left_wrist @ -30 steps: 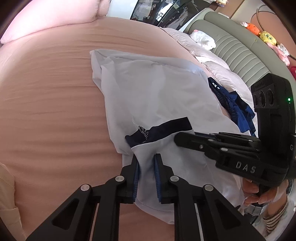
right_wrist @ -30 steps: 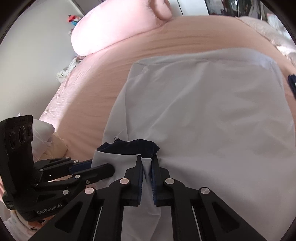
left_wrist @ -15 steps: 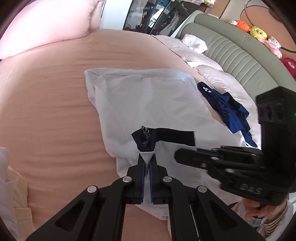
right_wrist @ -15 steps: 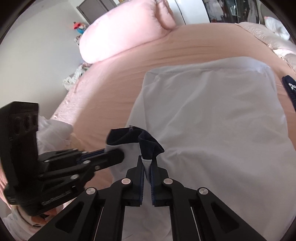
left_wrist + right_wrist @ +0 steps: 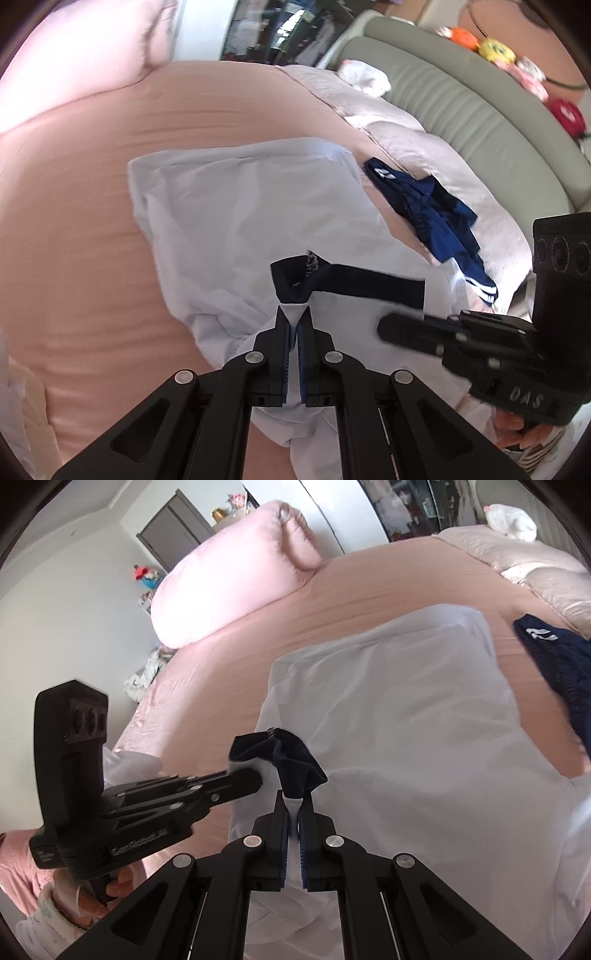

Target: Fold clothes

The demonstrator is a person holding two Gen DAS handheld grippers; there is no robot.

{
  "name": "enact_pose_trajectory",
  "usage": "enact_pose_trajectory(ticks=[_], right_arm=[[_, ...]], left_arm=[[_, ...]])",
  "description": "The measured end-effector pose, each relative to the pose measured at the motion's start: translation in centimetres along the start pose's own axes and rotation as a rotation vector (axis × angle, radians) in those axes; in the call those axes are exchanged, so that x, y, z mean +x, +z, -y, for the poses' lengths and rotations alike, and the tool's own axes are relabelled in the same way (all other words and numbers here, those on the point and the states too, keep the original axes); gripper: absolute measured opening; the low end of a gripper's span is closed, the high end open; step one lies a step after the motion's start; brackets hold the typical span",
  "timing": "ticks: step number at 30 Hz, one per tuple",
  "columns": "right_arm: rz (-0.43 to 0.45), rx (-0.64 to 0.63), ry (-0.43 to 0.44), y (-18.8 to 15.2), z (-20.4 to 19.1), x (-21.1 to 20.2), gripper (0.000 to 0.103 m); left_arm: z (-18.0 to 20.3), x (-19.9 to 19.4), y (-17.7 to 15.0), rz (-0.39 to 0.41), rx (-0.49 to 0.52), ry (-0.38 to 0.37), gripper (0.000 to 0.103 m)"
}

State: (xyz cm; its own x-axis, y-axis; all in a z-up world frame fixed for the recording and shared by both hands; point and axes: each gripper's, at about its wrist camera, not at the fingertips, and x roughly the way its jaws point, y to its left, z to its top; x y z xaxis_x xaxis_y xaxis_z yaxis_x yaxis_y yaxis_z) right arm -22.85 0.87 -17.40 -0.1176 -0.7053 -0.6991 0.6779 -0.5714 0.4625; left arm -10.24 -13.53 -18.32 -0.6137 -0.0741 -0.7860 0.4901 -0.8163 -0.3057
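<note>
I have my left gripper [image 5: 293, 317] angled steeply down over the bed [image 5: 92, 229], its jaws clenched on the near edge of the white shirt [image 5: 243, 206], just below the navy collar [image 5: 332, 282]. My right gripper [image 5: 294, 805] points down at a similar slant and pinches the same edge beside the collar. In the left wrist view the right gripper comes in from three o'clock, the person's fingers [image 5: 517, 435] wrapped under its handle. In the right wrist view the left one enters from nine o'clock, a hand [image 5: 92, 893] below it. The shirt's near edge is raised off the sheet; the rest lies flat toward twelve. Navy shorts [image 5: 432, 214] lie at two o'clock.
</note>
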Motion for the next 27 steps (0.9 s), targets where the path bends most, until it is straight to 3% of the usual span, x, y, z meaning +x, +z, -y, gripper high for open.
enact_pose_trajectory(ticks=[9,15,22,27], right_arm=[[-0.023,0.074,-0.014,-1.9,1.4,-0.7,0.003],[-0.021,0.064,-0.108,-1.8,2.1,-0.1,0.003],[-0.101,0.188,-0.082,-1.9,5.0,1.5,0.003],[-0.114,0.181,-0.077,-1.7,4.5,1.8,0.004]], left_arm=[[1.4,2.8,0.2,-0.079,0.085,0.005,0.003],[1.0,4.6,0.7,-0.097,0.121,0.09,0.003],[-0.4,5.7,1.2,-0.121,0.064,0.075,0.003],[-0.7,5.3,0.8,-0.197,0.011,0.078,0.004]])
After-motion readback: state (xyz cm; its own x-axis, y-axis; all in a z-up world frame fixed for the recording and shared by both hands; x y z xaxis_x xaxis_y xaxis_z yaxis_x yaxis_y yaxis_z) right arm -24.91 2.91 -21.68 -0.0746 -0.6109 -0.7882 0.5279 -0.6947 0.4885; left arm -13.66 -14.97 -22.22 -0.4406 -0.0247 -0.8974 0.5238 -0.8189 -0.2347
